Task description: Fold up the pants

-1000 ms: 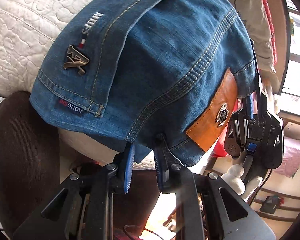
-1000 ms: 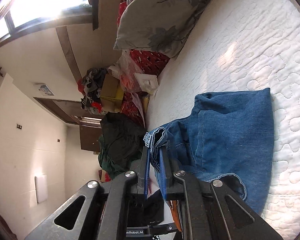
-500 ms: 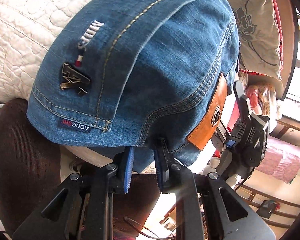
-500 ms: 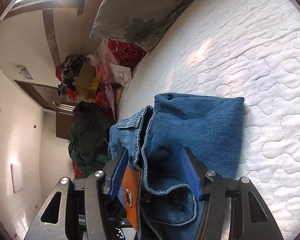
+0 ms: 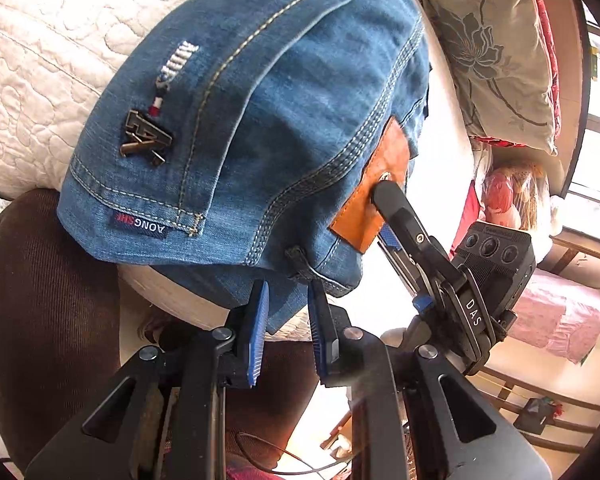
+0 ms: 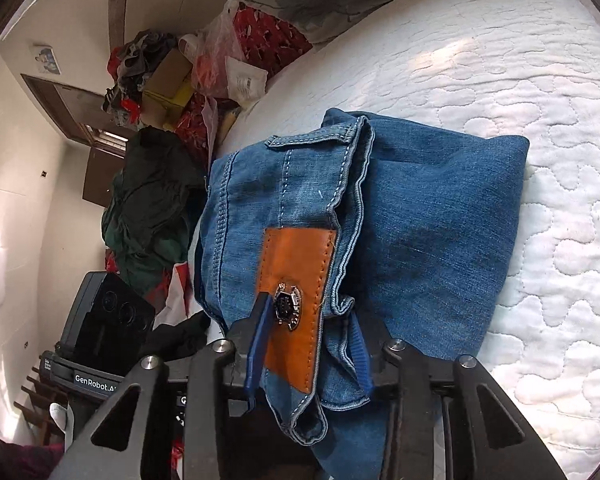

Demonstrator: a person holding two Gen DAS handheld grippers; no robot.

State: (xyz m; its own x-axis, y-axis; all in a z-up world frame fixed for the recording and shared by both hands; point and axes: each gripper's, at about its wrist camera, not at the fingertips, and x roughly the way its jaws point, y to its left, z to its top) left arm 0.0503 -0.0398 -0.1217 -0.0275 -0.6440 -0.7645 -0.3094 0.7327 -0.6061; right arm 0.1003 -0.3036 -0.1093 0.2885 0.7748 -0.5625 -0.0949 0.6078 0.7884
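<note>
Folded blue jeans (image 5: pixel 284 120) lie at the edge of the white quilted bed (image 5: pixel 40 60); an orange leather patch (image 5: pixel 376 196) marks the waistband. My left gripper (image 5: pixel 288 304) sits just below the waistband edge, slightly open, with the denim hem above the pads and not clamped. My right gripper (image 6: pixel 312 320) is open around the waistband, one finger by the orange patch (image 6: pixel 300 280), the other finger behind a denim fold. The jeans (image 6: pixel 440 216) rest folded on the bed (image 6: pixel 540 80). The right gripper also shows in the left wrist view (image 5: pixel 392 200), touching the patch.
A grey flowered pillow (image 5: pixel 496 40) lies at the head of the bed. A brown cushion (image 5: pixel 40 300) sits below the bed edge. Dark green clothes (image 6: pixel 152 200), boxes and bags (image 6: pixel 220 60) pile beside the bed. A pink stool (image 5: pixel 560 316) stands on the floor.
My right gripper opened, let go of the waistband, and moved forward over the patch. My left gripper opened slightly and the jeans settled onto the bed.
</note>
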